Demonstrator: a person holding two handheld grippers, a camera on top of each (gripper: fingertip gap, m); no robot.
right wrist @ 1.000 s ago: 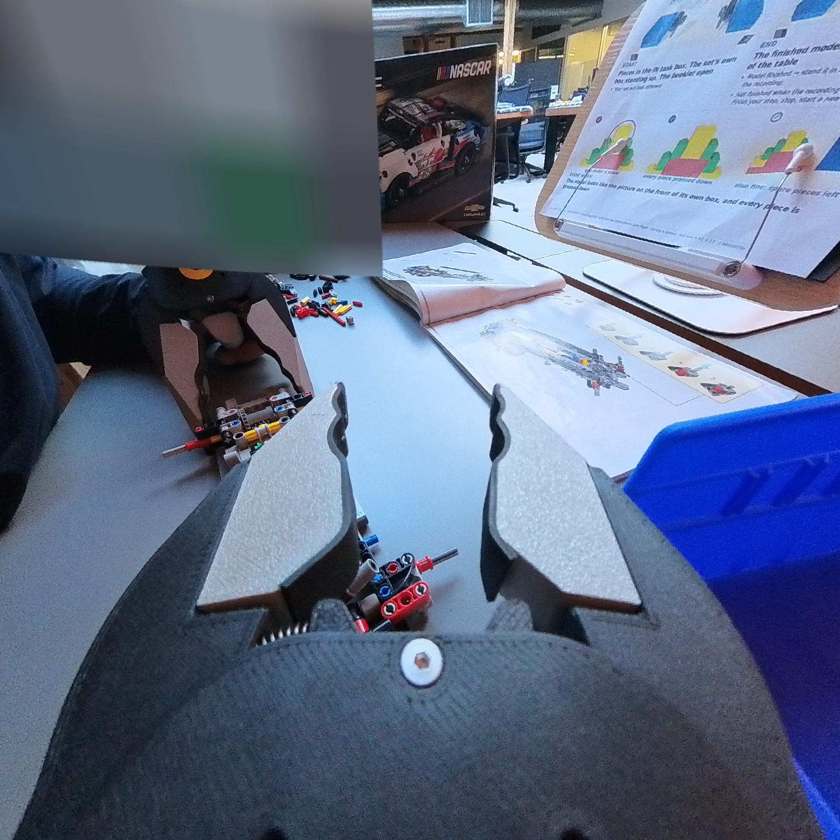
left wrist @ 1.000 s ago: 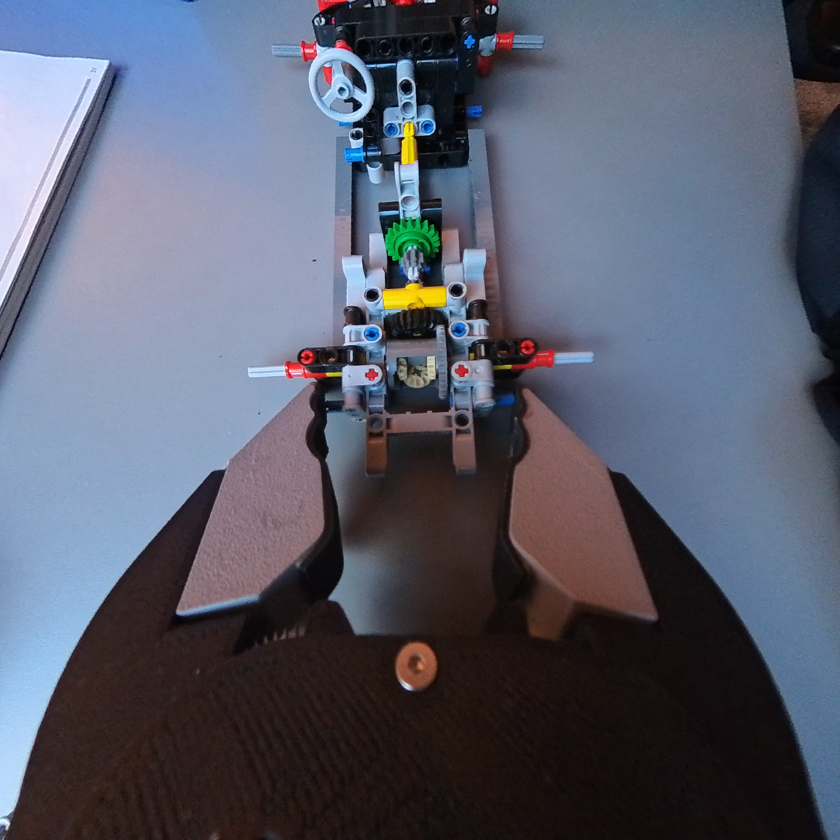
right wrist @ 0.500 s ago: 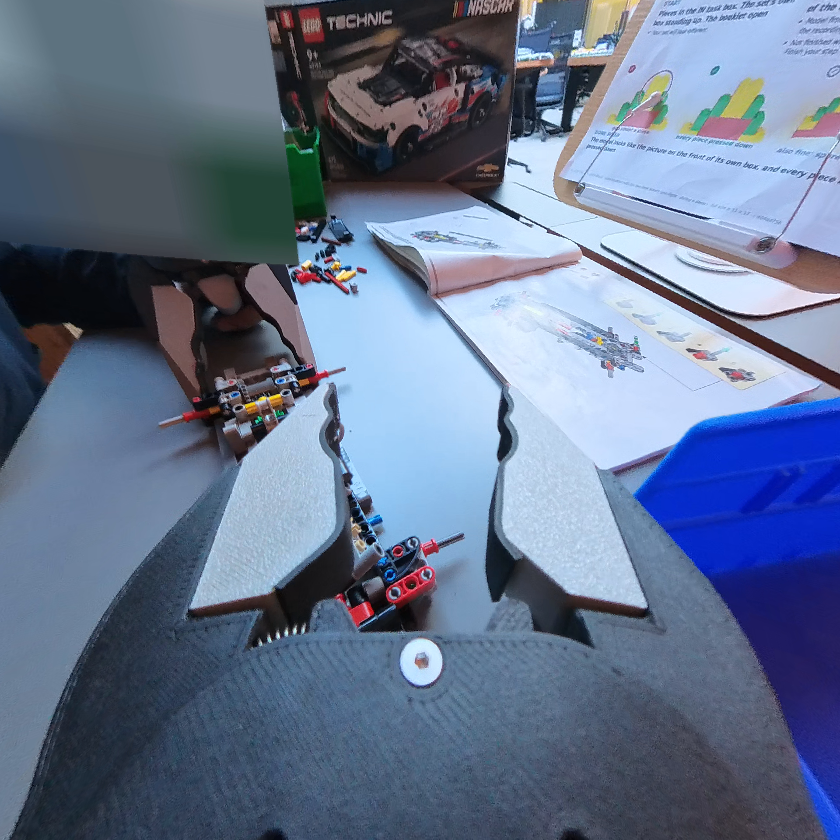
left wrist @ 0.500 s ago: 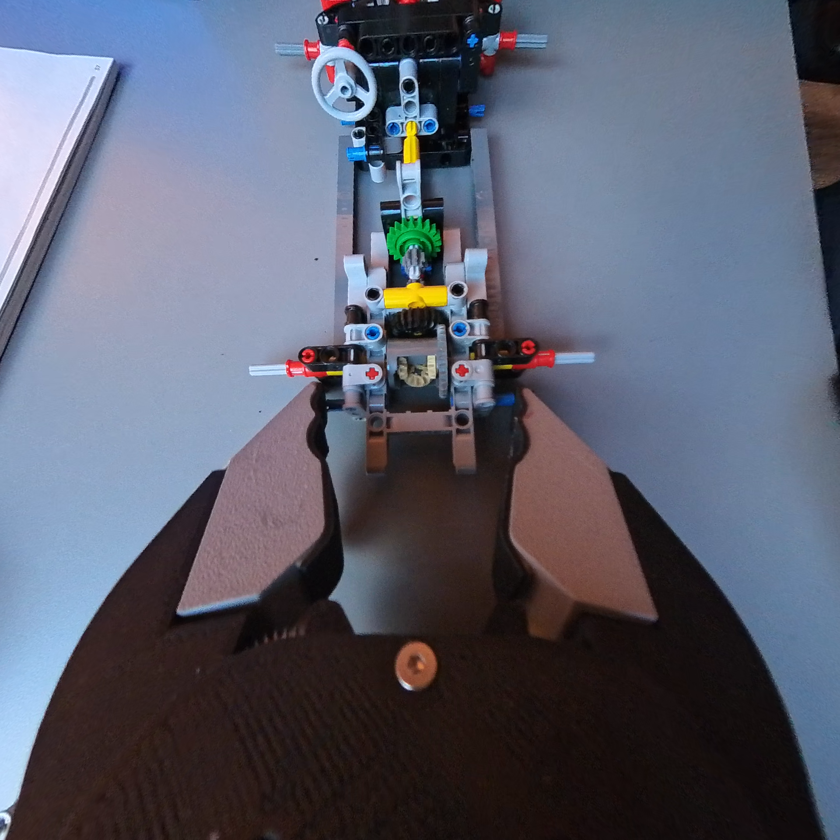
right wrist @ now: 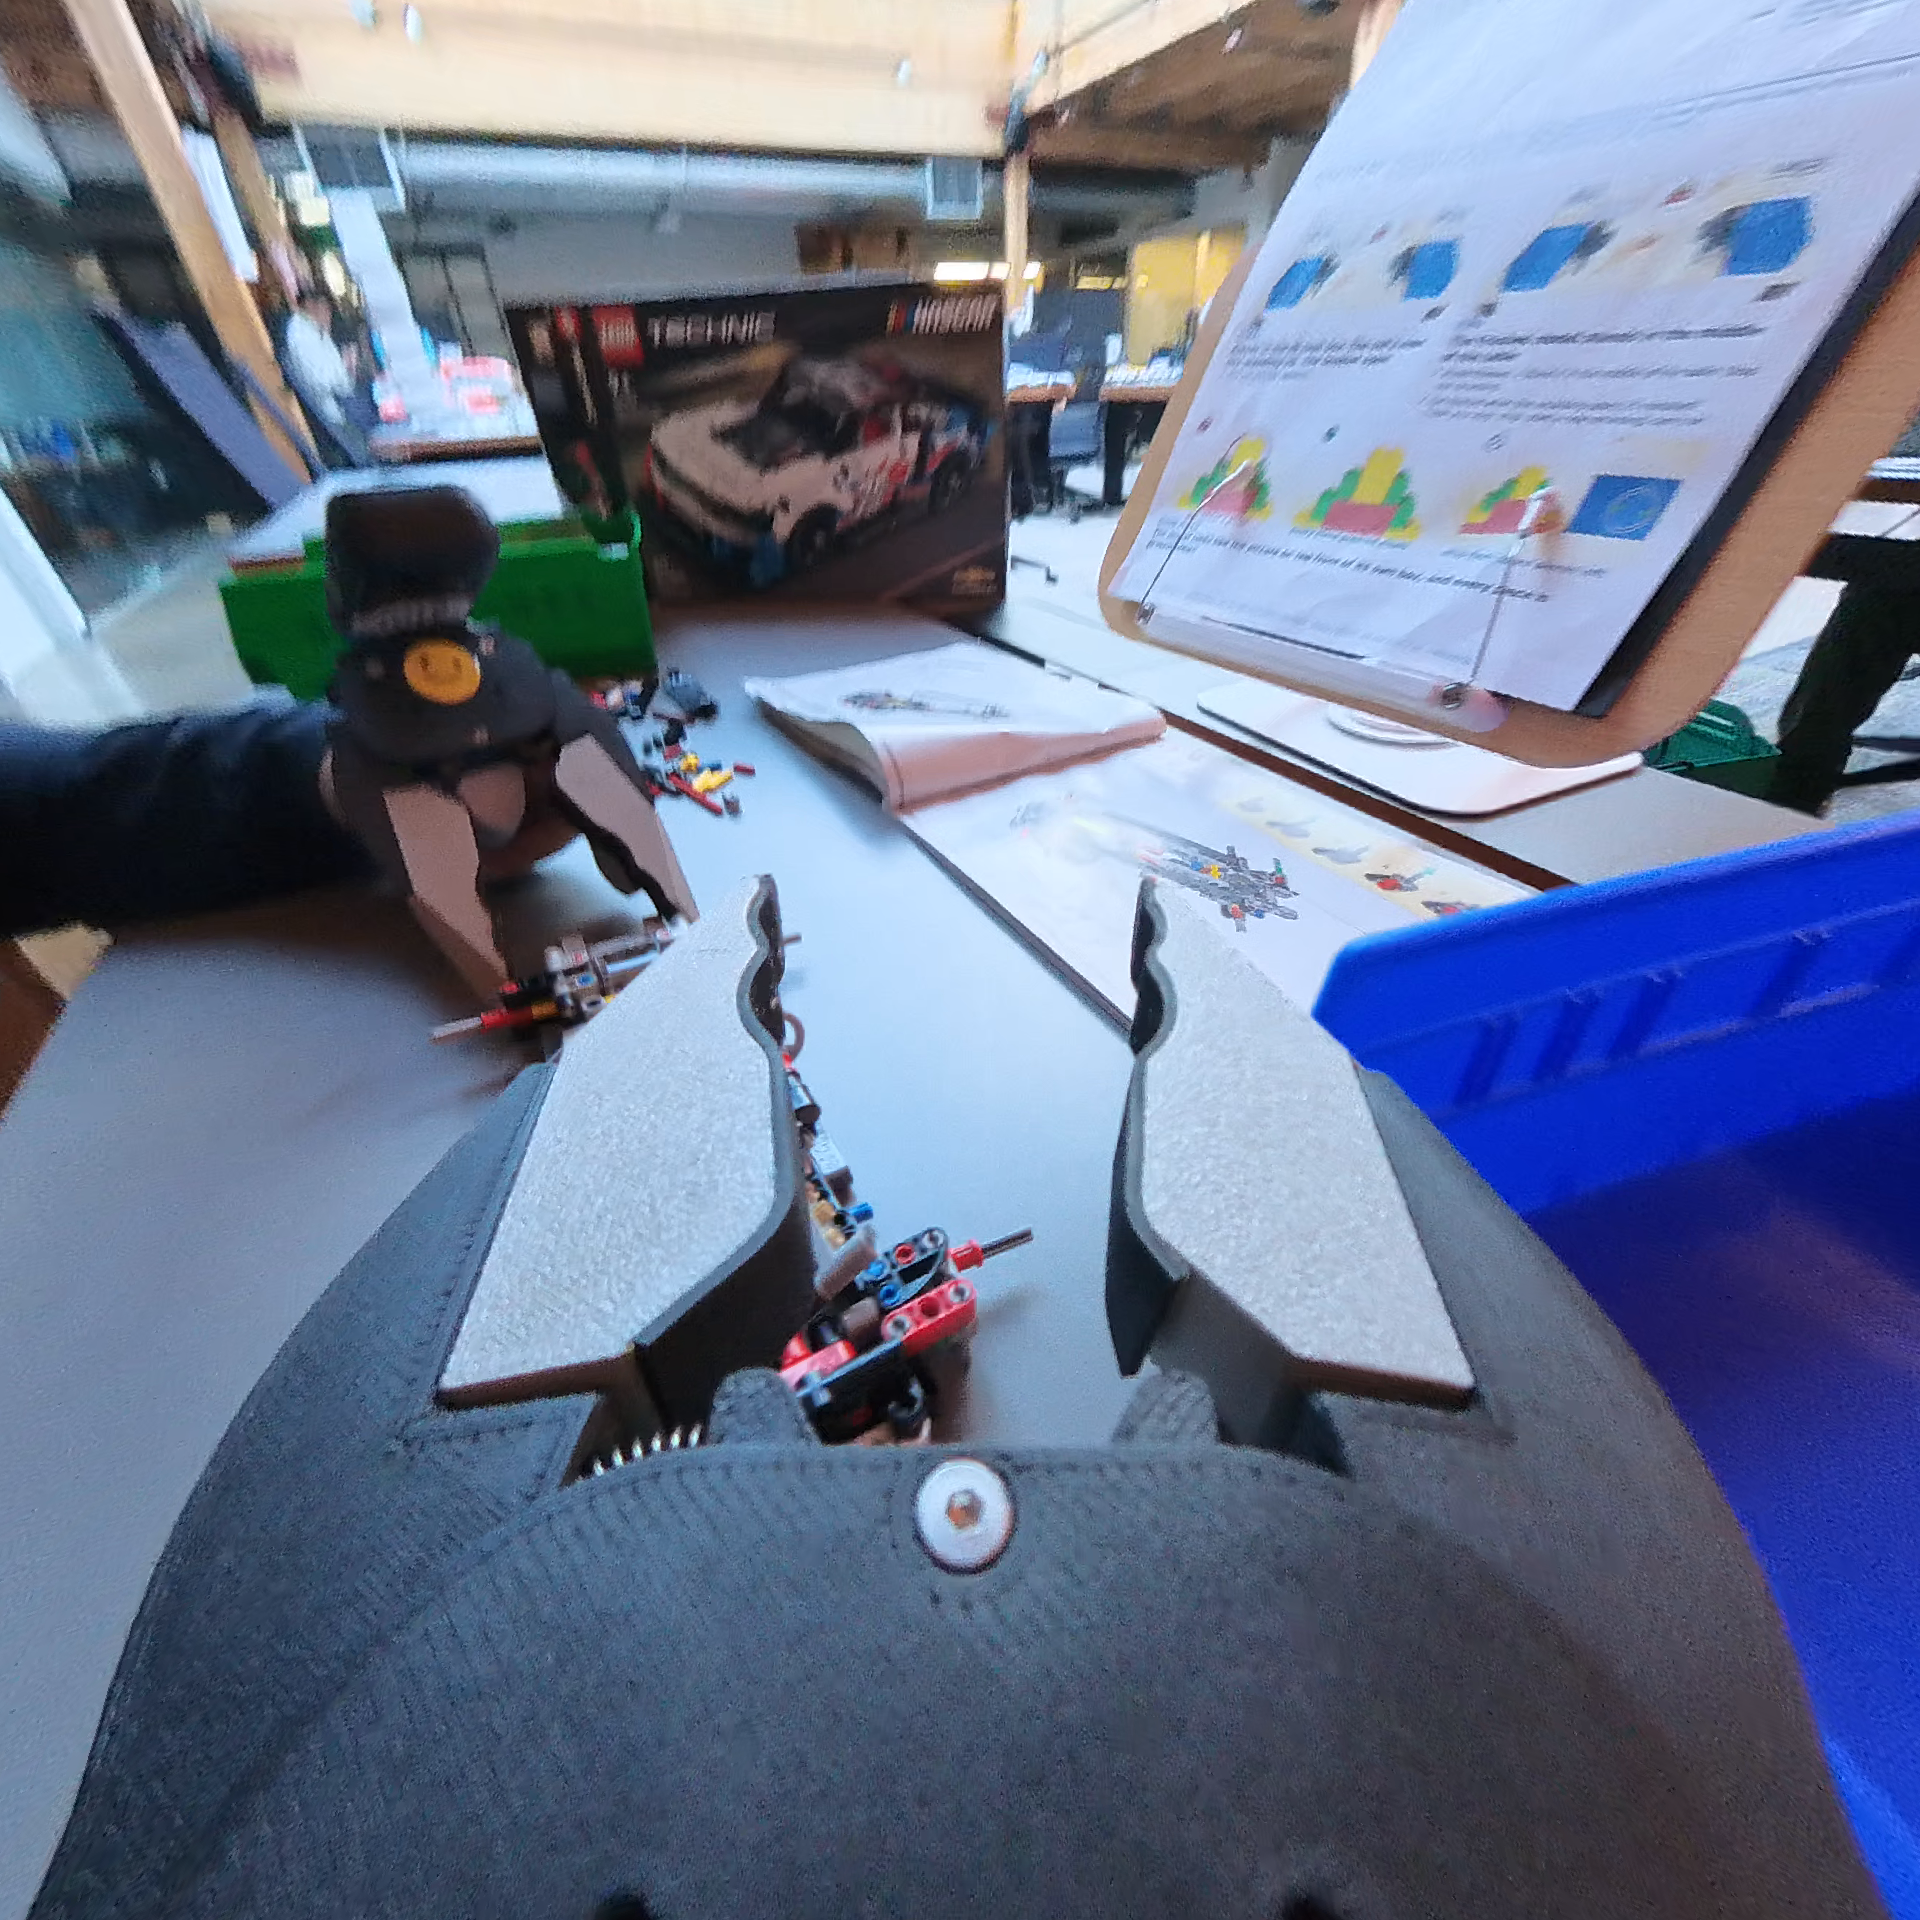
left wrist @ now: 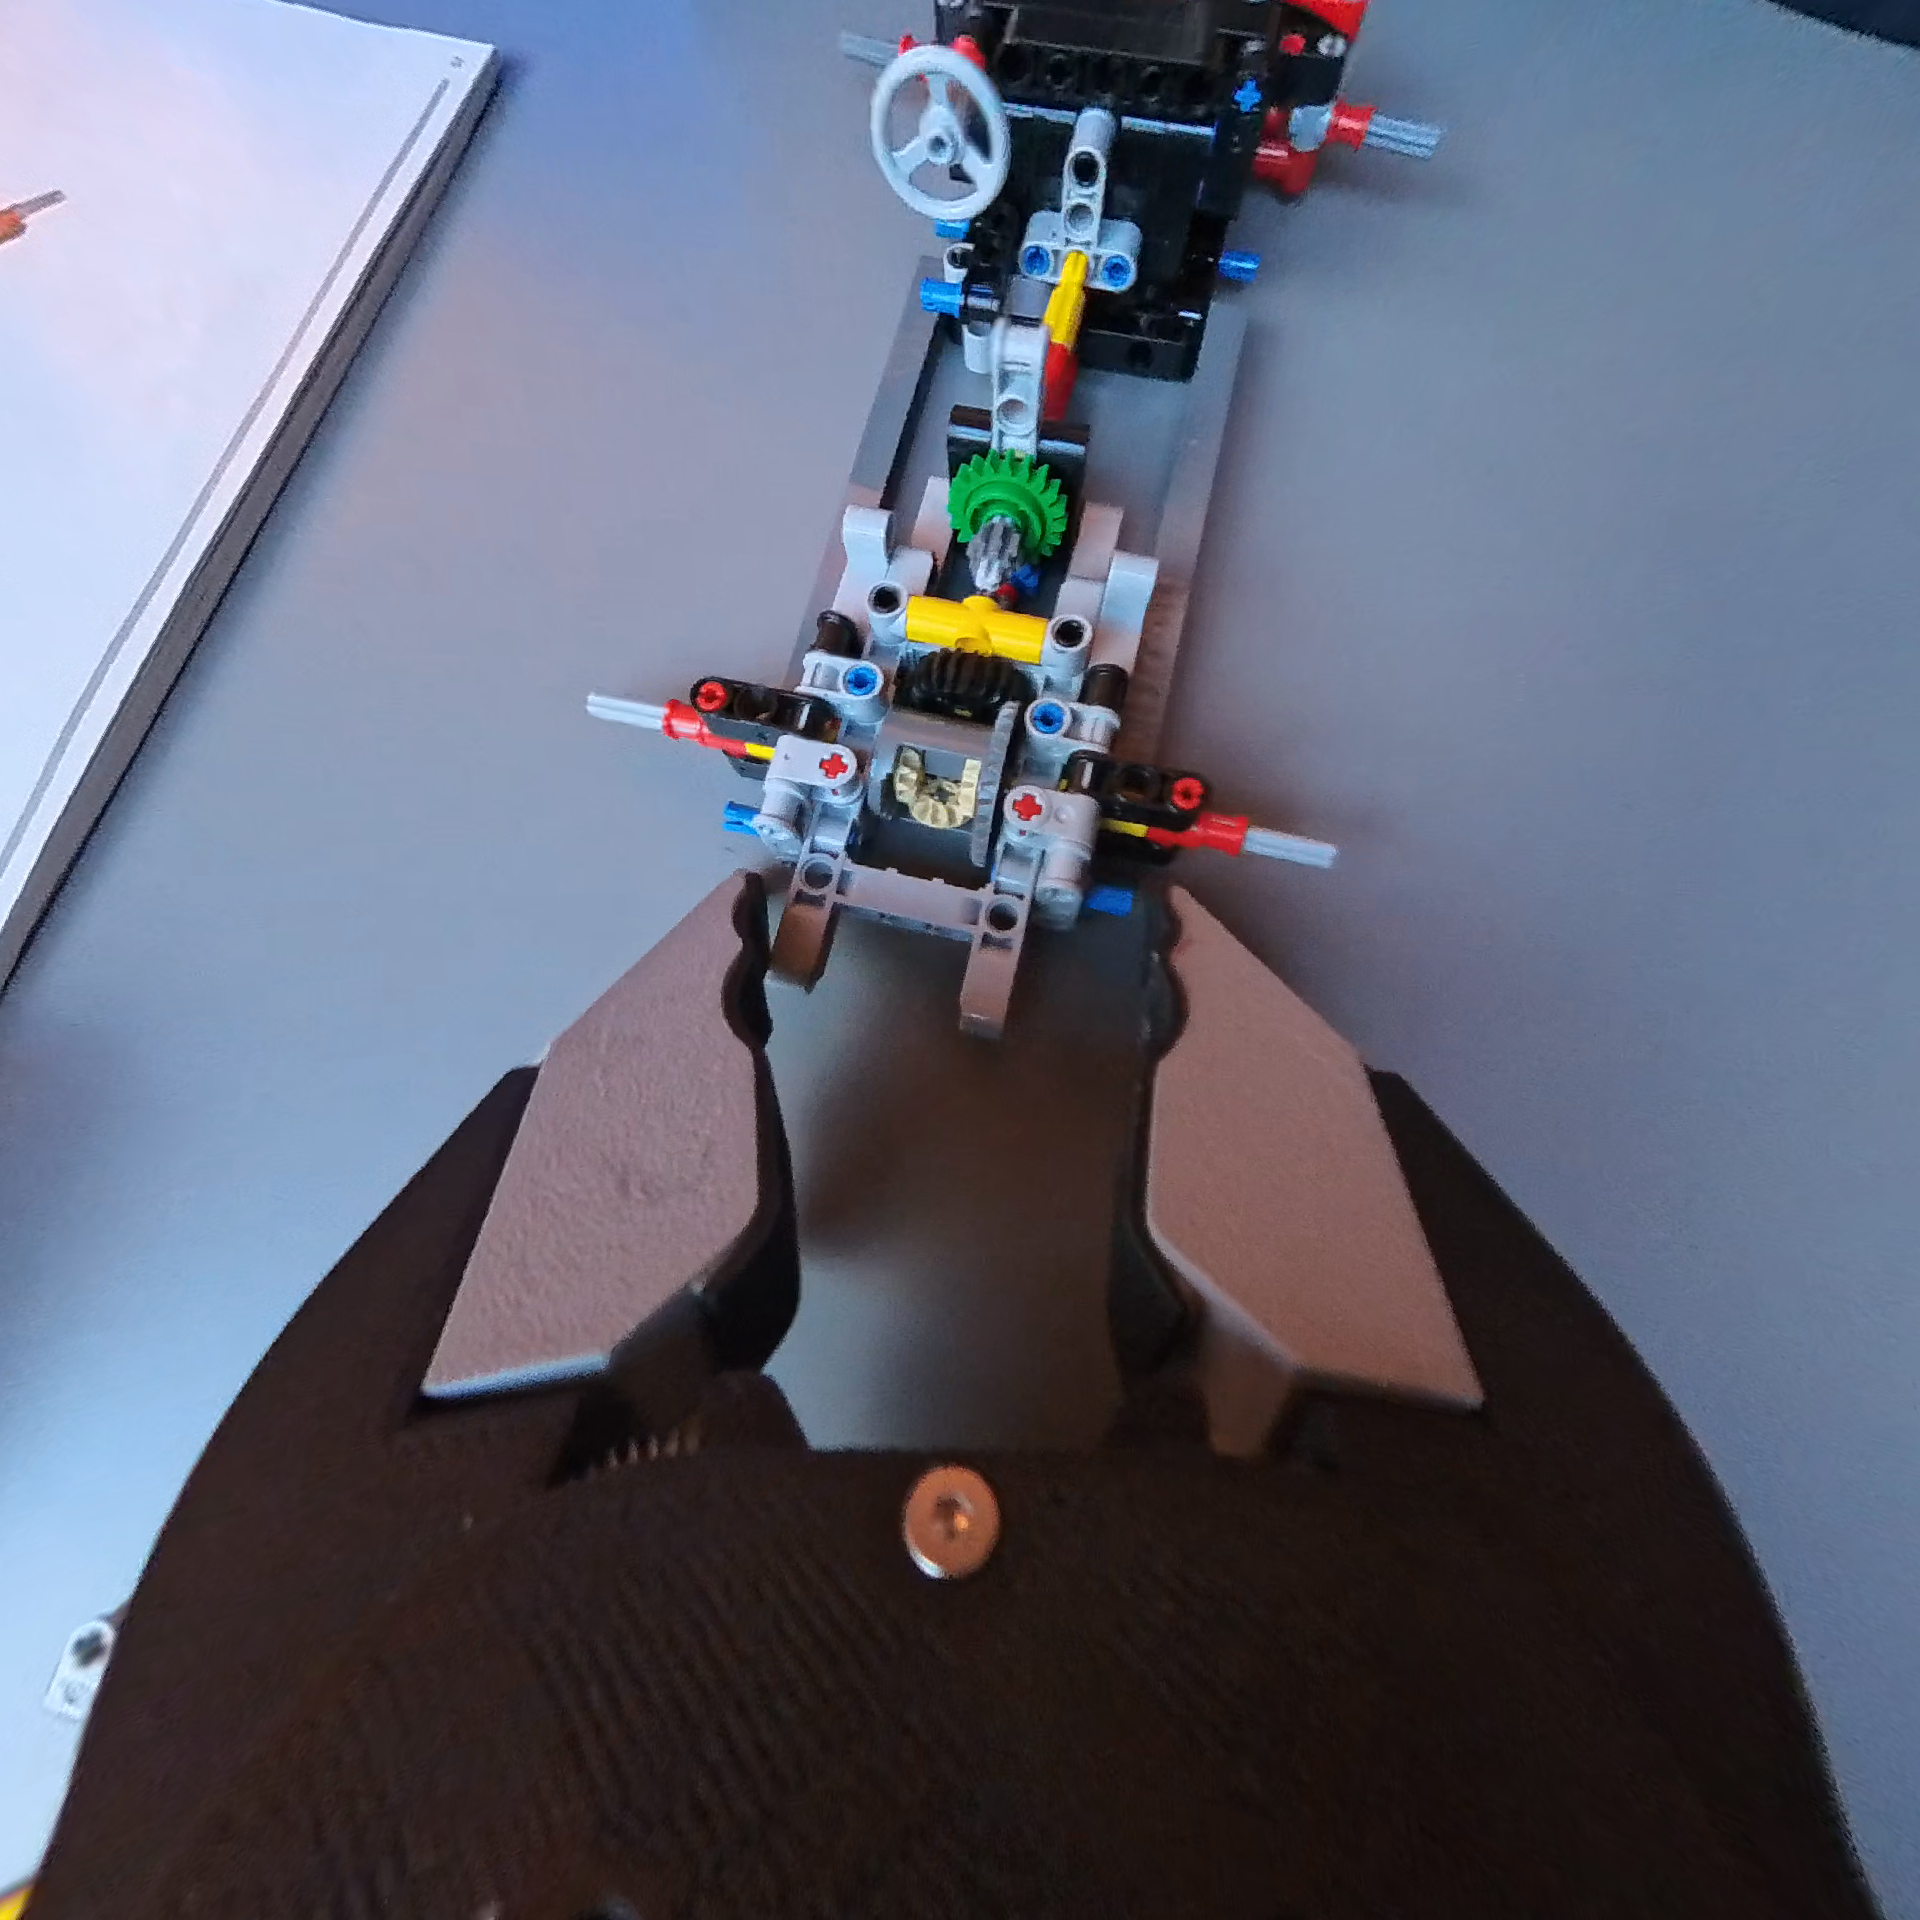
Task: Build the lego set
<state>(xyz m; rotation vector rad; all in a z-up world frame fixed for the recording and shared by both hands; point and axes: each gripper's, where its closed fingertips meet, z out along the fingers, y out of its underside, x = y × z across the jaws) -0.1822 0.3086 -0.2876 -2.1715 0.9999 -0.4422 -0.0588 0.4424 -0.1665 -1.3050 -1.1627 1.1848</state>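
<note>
2 grippers are in my hands, and both have the fingers spread with nothing clamped. My left gripper [left wrist: 961, 914] is at the near end of the brick-built car chassis [left wrist: 997, 644], which lies lengthwise on the grey table [left wrist: 1558, 520]. The 2 grey legs at the near end of the chassis stand between my left fingers [left wrist: 665, 1039]. The left leg is very close to the left fingertip, maybe touching it, but I see a clear gap on the right side, so this is not a grip.

My right gripper [right wrist: 951, 956] hangs over the far, red and black end [right wrist: 894, 1309] of the same chassis, and its fingers are above it and do not press on anything.

I think several things can go wrong from here. If I close the left fingers now, only 1 side meets the frame first, so the chassis can turn on the table or slide away. The thin axle [left wrist: 1278, 847] sticking out to the right is near my right fingertip, and a careless push can bend it out or pop off the red bush. If I lower the right gripper blindly, it can knock the grey steering wheel [left wrist: 940, 130]. The blue bin [right wrist: 1662, 1039] is just beside my right finger, so a wide move can hit it.
</note>
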